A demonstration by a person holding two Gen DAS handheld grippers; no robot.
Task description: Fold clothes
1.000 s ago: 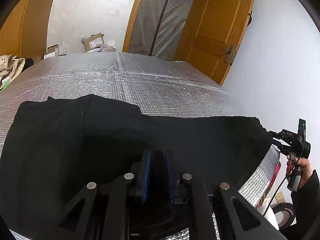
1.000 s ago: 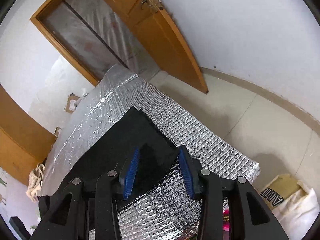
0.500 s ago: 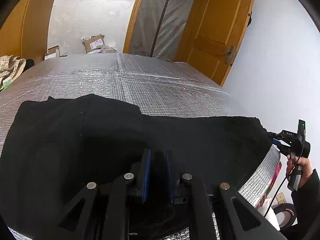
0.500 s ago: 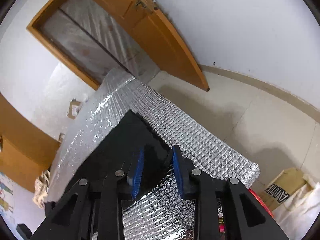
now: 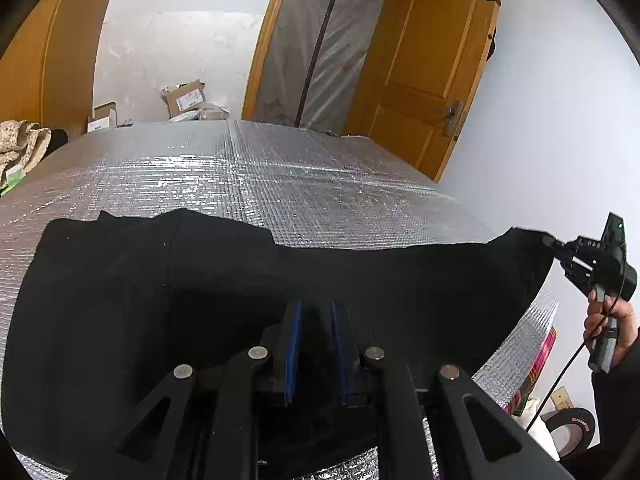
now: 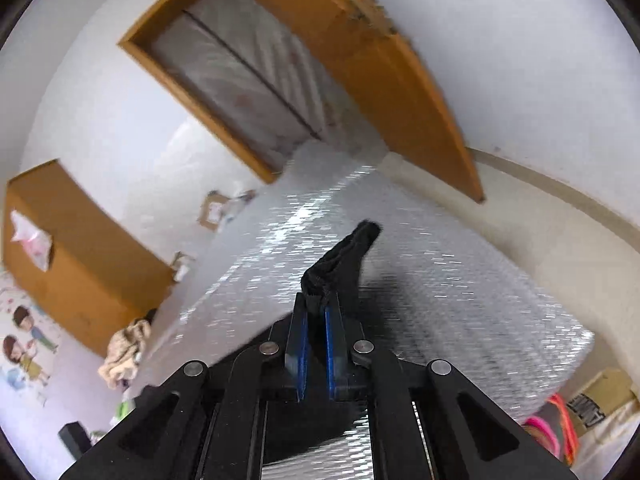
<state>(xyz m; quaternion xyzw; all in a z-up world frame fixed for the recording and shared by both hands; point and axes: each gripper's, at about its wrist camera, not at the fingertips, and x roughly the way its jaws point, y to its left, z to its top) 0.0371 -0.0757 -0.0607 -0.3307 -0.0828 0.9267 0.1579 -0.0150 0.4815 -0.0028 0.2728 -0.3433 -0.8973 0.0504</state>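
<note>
Left gripper (image 5: 316,312) pads nearly closed, clamping near edge of black garment (image 5: 140,280) spread on silver table (image 5: 280,176), right gripper (image 6: 315,312) pinching garment corner, lifted clear of surface

Our left gripper (image 5: 316,344) has black linkage arms with round silver pivot screws and blue pads on its fingers (image 5: 293,344). Our right gripper (image 6: 315,344) matches it; behind it sit a grey handle, a thin black cable, a green light, a black sleeve (image 5: 612,396).
</note>
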